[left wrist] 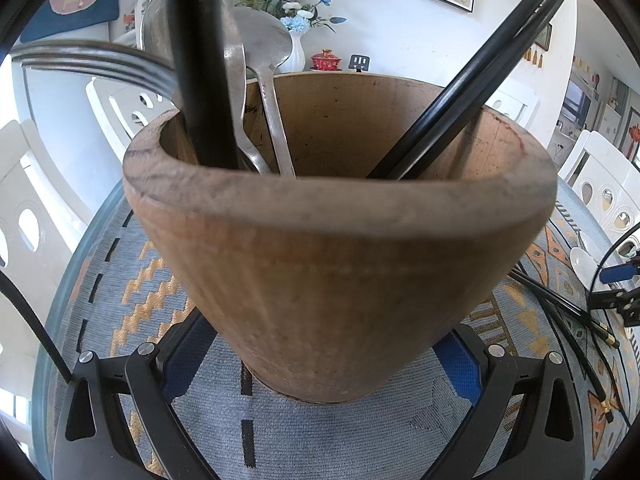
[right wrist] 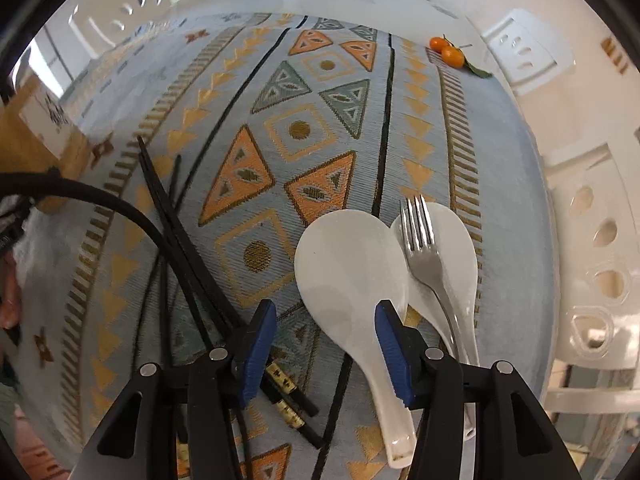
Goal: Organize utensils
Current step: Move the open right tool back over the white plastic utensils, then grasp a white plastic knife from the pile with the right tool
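— Utensils first: where do they lie?

— Some stand in the wooden holder (left wrist: 340, 248): two metal spoons (left wrist: 264, 64), a thick black handle (left wrist: 196, 60) and black chopsticks (left wrist: 472, 92) leaning against its right rim. The rest lie on the patterned cloth (right wrist: 256, 128): two white ceramic spoons (right wrist: 348, 268) side by side, a metal fork (right wrist: 420, 248) resting in the bowl of the right-hand one, and loose black chopsticks (right wrist: 180, 236) with gold bands near their ends, crossed over each other to the left.

— And the left gripper (left wrist: 320, 364)?

— Its jaws stand wide, one blue pad on either side of the holder's base. The left pad (left wrist: 182, 364) and the right pad (left wrist: 460, 368) sit close against the wood, but whether they press on it cannot be told; the holder's wall hides the contact.

— The right gripper (right wrist: 326, 344)?

— It points steeply down at the cloth with its jaws partly apart. The nearer white spoon's handle runs down between them, passing under the right pad (right wrist: 394, 356); the left pad (right wrist: 258, 352) stands clear of it, above the chopstick ends. Neither pad visibly squeezes anything, so it holds nothing.

— Anything else on the table?

— Two small oranges (right wrist: 446, 50) with a leaf near the far right edge of the cloth, and a black cable (right wrist: 100, 200) curving in from the left.
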`<state>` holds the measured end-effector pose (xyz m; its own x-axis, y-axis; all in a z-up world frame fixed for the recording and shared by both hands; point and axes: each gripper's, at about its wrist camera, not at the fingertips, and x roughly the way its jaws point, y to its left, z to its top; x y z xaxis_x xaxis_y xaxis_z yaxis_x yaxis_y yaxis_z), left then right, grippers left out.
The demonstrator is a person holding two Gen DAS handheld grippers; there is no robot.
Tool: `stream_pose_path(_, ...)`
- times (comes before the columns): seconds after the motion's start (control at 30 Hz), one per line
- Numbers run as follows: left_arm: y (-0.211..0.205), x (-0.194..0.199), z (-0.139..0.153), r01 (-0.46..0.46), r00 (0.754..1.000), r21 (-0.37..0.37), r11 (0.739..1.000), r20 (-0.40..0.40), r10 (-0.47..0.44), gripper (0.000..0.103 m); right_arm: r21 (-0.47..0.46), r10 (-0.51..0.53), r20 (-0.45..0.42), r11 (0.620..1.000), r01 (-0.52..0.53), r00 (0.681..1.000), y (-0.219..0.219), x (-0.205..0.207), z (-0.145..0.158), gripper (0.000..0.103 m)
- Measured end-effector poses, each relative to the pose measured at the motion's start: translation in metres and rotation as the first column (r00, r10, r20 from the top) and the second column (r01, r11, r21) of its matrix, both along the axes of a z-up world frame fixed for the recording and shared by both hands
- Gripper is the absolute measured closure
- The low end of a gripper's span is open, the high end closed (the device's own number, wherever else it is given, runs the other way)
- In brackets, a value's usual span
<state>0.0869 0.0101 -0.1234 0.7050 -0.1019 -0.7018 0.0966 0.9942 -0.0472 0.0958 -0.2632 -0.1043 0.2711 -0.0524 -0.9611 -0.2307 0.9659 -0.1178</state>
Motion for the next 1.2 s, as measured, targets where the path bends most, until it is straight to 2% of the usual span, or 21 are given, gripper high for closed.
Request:
stream_pose_path(0.1, 0.0, 0.0, 0.0, 0.0, 1.0, -0.003, 1.0, -0.002, 0.0, 0.002, -0.016, 0.003, 0.003, 1.0, -0.003, 1.0, 0.001, 0.003, -0.007, 0.05)
stream_pose_path(0.27, 0.002, 0.001, -0.001, 0.0, 1.0, -0.005, 1.0, -0.005, -0.001, 0.002, 0.072, -0.013, -0.01, 0.997, 0.014, 1.0, -0.012, 0.012, -0.006, 0.049)
stream_pose_path(0.37, 0.002, 0.001, -0.001, 0.0, 1.0, -0.004, 1.0, -0.005, 0.0, 0.001, 0.079, -0.033, -0.018, 0.996, 0.035, 0.999, -0.02, 0.021, -0.005, 0.062)
stream_pose_path(0.43, 0.002, 0.001, -0.001, 0.001, 1.0, -0.005, 1.0, -0.005, -0.001, 0.001, 0.121, -0.048, -0.044, 0.991, 0.053, 0.998, -0.026, 0.027, -0.004, 0.063)
stream_pose_path(0.47, 0.002, 0.001, -0.001, 0.001, 1.0, -0.005, 1.0, -0.005, -0.001, 0.001, 0.148, -0.06, -0.057, 0.987, 0.068, 0.997, -0.03, 0.029, -0.003, 0.066)
stream_pose_path(0.5, 0.003, 0.002, -0.002, 0.001, 1.0, -0.006, 1.0, -0.005, -0.001, 0.001, 0.169, -0.072, -0.07, 0.982, 0.083, 0.995, -0.034, 0.03, -0.001, 0.073)
stream_pose_path(0.63, 0.002, 0.002, -0.002, 0.001, 1.0, -0.006, 1.0, -0.005, -0.001, 0.001, 0.262, -0.145, -0.113, 0.95, 0.17, 0.983, -0.059, 0.039, 0.01, 0.081)
stream_pose_path(1.03, 0.002, 0.002, -0.002, 0.001, 1.0, -0.006, 1.0, -0.006, -0.001, 0.001, 0.239, -0.254, -0.133, 0.93, 0.279, 0.958, -0.089, 0.034, 0.02, 0.081)
stream_pose_path(1.13, 0.002, 0.002, -0.002, 0.0, 1.0, -0.006, 1.0, -0.006, 0.0, 0.0, 0.217, -0.252, -0.144, 0.935, 0.279, 0.957, -0.087, 0.034, 0.018, 0.075)
stream_pose_path(1.17, 0.001, 0.002, -0.002, -0.001, 1.0, -0.005, 1.0, -0.006, 0.001, 0.0, 0.217, -0.247, -0.147, 0.937, 0.275, 0.958, -0.086, 0.035, 0.017, 0.065)
stream_pose_path(1.2, 0.001, 0.002, -0.002, -0.001, 1.0, -0.004, 1.0, -0.006, 0.001, 0.0, 0.216, -0.243, -0.14, 0.938, 0.27, 0.96, -0.083, 0.038, 0.016, 0.05)
